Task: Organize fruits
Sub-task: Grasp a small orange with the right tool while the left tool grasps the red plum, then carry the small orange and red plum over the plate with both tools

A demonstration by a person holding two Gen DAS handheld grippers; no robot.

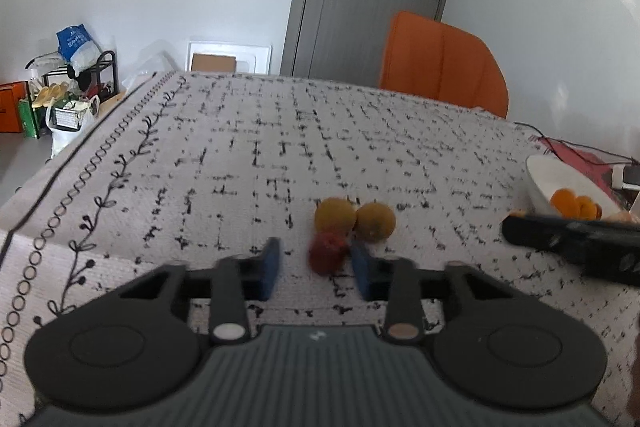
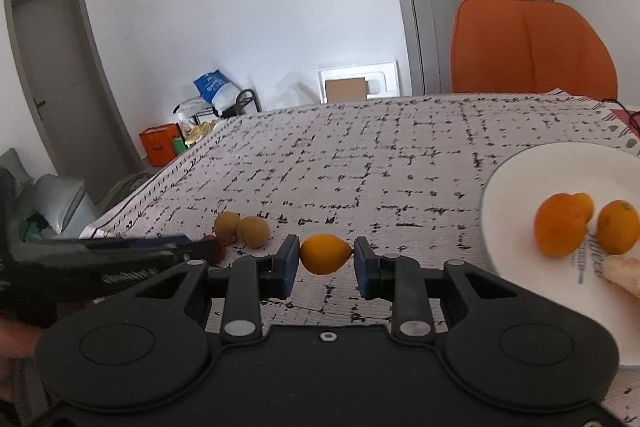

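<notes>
Between the right gripper pads, clamped end to end: small orange fruit, light, firm, slippery; left gripper spread around red fruit.

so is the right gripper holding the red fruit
No, its fingers clamp a small orange fruit; the red fruit sits by the left gripper.

White plate, right of the right gripper: blue script lettering, partly covered by fruit, illegible. Blue bag, far beyond on the left: print too small to read.
</notes>
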